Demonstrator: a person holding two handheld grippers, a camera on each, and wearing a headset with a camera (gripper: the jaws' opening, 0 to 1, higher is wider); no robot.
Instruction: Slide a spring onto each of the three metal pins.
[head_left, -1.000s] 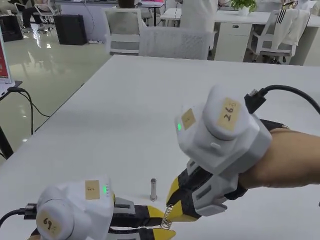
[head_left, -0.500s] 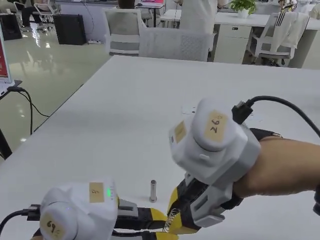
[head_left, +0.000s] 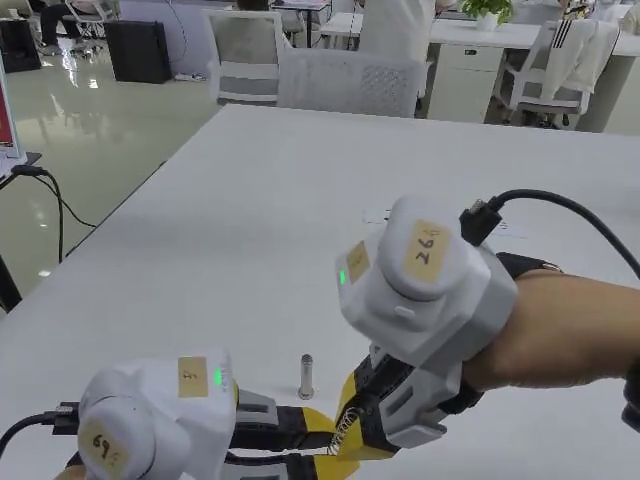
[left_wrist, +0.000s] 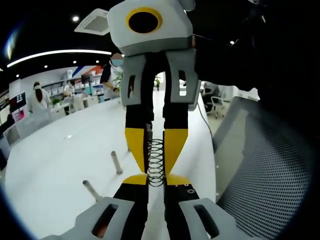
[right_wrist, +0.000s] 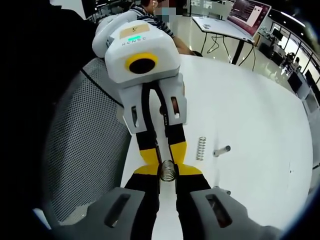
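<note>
head view: low over the white counter (head_left: 250, 220), left claw (head_left: 322, 446) in from the bottom left, right claw (head_left: 350, 428) slanting down from the right under a bare forearm (head_left: 570, 330). tips of both meeting on one spring (head_left: 343, 428), tilted between them. just behind the tips and apart from them, a pin (head_left: 306, 376) upright on the counter. beyond the far edge, chairs (head_left: 345, 85) and desks

left gripper view: left claw (left_wrist: 156, 180) pressed in on the near end of the spring (left_wrist: 156, 162). right claw (left_wrist: 156, 149) from the opposite side, pinching the same coil along its far stretch, yellow pads snug on both flanks. spring in line with both claws. to the left on the counter (left_wrist: 65, 160), the pin (left_wrist: 116, 162) on end and a second pin (left_wrist: 91, 190) closer in, leaning in this picture. to the right, a mesh chair back (left_wrist: 270, 165)

right gripper view: right claw (right_wrist: 167, 174) closed on the spring (right_wrist: 168, 170), seen nearly end on as a ring. left claw (right_wrist: 164, 157) gripping it from the far side. past them on the counter (right_wrist: 250, 115), a loose spring (right_wrist: 201, 148) just beside a pin (right_wrist: 221, 150), not touching; cannot tell whether that pin stands or lies. mesh chair back (right_wrist: 85, 140) along the left
</note>
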